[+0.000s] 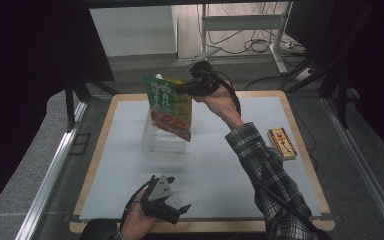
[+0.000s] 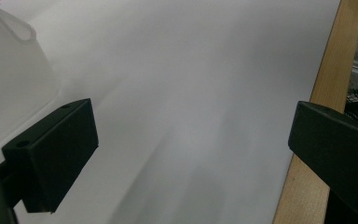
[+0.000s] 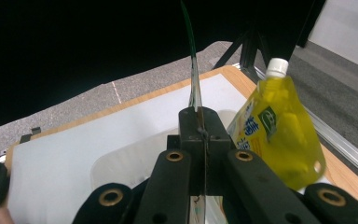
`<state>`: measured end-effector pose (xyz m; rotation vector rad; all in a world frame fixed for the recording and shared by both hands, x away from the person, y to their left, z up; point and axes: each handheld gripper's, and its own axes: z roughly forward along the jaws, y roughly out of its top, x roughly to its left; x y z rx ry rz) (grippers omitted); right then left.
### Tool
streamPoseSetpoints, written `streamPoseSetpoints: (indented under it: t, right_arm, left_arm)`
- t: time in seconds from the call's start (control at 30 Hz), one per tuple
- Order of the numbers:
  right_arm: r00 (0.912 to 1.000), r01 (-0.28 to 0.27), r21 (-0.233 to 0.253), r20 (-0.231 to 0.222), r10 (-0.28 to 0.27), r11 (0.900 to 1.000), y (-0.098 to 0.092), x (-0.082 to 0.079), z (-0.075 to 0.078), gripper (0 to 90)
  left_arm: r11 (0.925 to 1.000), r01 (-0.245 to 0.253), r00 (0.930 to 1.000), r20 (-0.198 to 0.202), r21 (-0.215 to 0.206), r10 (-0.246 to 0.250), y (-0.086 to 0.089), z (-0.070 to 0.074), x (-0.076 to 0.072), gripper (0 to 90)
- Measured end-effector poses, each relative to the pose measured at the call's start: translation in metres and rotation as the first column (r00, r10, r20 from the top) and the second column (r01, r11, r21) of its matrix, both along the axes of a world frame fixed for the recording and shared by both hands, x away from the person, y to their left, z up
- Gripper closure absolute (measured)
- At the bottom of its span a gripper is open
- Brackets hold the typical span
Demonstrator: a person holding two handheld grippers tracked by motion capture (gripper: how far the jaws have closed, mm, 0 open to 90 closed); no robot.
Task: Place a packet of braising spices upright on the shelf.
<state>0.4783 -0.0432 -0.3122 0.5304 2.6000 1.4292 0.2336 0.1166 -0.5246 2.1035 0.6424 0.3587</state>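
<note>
Packing looked to be the step in hand: going left to right, the left tool (image 1: 172, 210) rested near the table's (image 1: 300, 150) front edge with its jaws wide apart and empty, while the right tool (image 1: 192, 89) was clamped on the edge of a flat, glossy green pouch (image 1: 170, 106) held tilted over the translucent plastic bin (image 1: 164, 140). A soft yellow spouted pouch (image 3: 279, 135) already stood in it. The next move probably called for lowering the thin pouch edge-first beside that one before letting go.
</note>
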Motion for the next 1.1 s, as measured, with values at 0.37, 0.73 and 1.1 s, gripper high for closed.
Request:
streamPoseSetpoints:
  t: [0.37, 0.73, 1.1]
  right_arm:
    - [0.9994, -0.032, 0.010, 0.012, 0.032, 0.999, 0.021, 0.006, -0.006, 89.3]
    - [0.9987, -0.050, 0.005, -0.004, 0.050, 0.999, 0.024, 0.008, -0.014, 89.2]
    - [0.9974, -0.052, 0.016, -0.049, 0.052, 0.999, 0.023, 0.011, -0.039, 89.2]
  left_arm:
    - [1.0000, 0.000, 1.0000, -0.001, -0.005, 0.000, 0.000, 0.000, 0.000, 1.0]
    - [1.0000, 0.003, 1.0000, -0.002, 0.000, -0.003, -0.001, 0.000, 0.000, 1.0]
    - [0.9999, 0.005, 1.0000, -0.006, 0.009, -0.005, 0.000, -0.001, 0.000, 1.1]
